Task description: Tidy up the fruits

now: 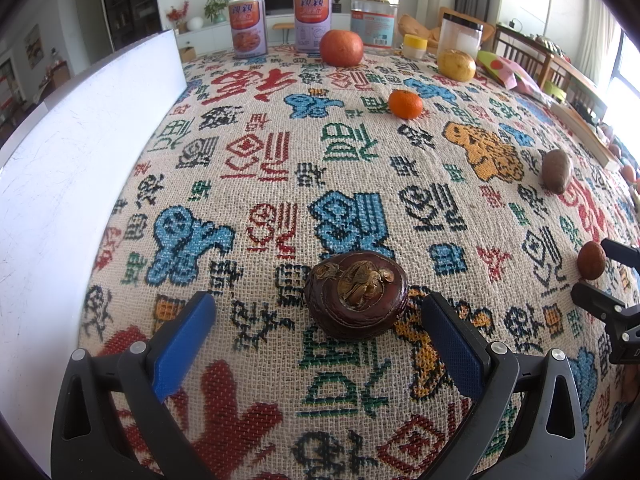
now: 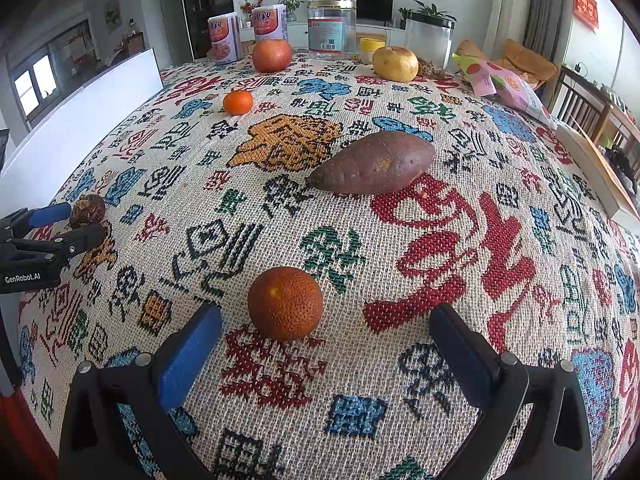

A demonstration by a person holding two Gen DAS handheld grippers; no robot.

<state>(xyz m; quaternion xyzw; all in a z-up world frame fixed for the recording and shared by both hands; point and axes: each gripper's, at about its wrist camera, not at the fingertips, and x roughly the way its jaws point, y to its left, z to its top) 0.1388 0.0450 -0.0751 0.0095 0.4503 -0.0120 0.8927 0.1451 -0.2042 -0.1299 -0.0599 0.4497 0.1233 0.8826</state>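
Fruits lie scattered over a woven tablecloth (image 2: 400,400) printed with coloured characters. Nearest the left gripper (image 1: 316,312) sits a dark brown water chestnut (image 1: 356,294), resting on the cloth just ahead of the blue-padded fingers (image 1: 182,344), which stand wide apart on either side of it without touching. The right gripper (image 2: 326,326) is likewise spread wide, and a rough-skinned dark orange fruit (image 2: 285,303) sits on the cloth just ahead of its fingers, closer to the left pad, apart from both.

Beyond that fruit lies a purple-brown sweet potato (image 2: 374,167), its long axis across the view. Further back a small mandarin (image 2: 238,102) sits alone, and near the far edge of the table stand a red apple (image 2: 272,55) and a yellow pear (image 2: 395,64), well apart from each other. Behind them are two labelled tins (image 2: 224,40), a clear jar (image 2: 331,34) and a small yellow-lidded pot (image 2: 371,49). A white board (image 1: 80,140) stands along the table's left side.
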